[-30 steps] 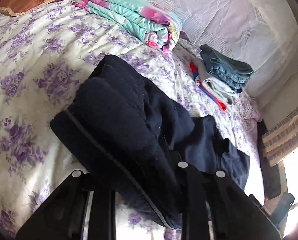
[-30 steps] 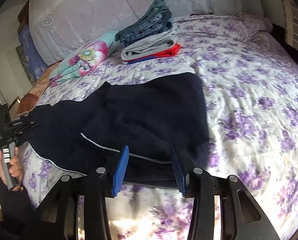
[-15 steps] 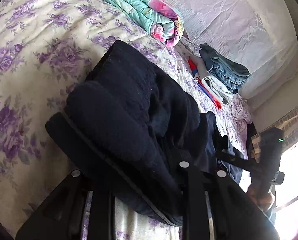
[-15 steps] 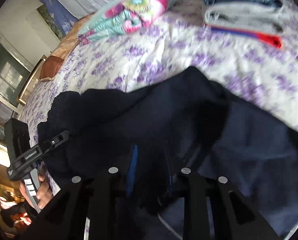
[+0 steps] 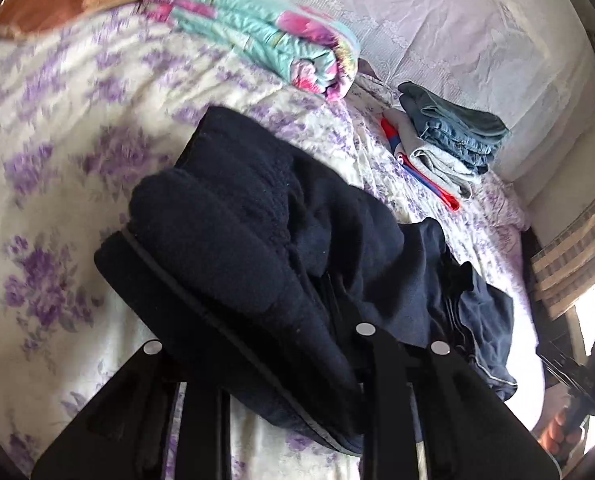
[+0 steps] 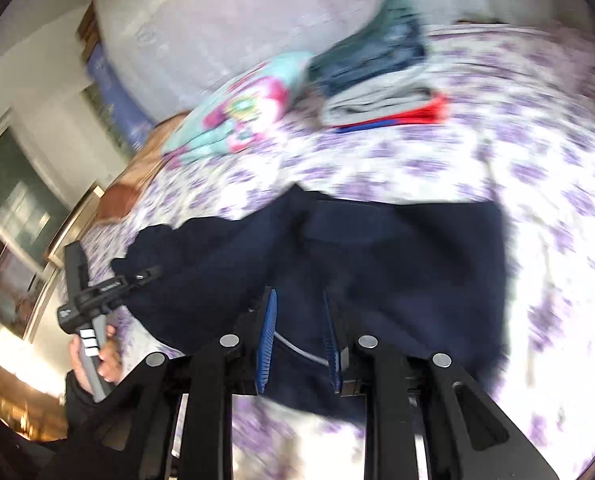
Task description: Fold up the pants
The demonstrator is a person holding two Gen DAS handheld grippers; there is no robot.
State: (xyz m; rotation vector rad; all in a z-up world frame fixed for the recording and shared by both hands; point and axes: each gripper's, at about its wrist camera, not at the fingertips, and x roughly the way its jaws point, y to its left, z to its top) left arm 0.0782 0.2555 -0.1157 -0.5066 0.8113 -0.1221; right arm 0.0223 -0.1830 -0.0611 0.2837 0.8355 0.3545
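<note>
Dark navy pants lie bunched on the floral bed sheet; they also show in the right wrist view, spread wider. My left gripper is buried under a thick fold of the pants, its fingertips hidden, and the cloth runs between its fingers. In the right wrist view the left gripper pinches the pants' left edge. My right gripper has its blue pads apart, low over the near edge of the pants, with cloth between them but not pinched.
A folded floral quilt lies at the back of the bed. A stack of folded jeans and grey and red clothes sits at the back right. An orange pillow is at the far left. The bed's edge is near the window side.
My right gripper has opened and let go of the pants, pulling back toward the near edge. The left gripper keeps its hold and the view has tilted back up.
</note>
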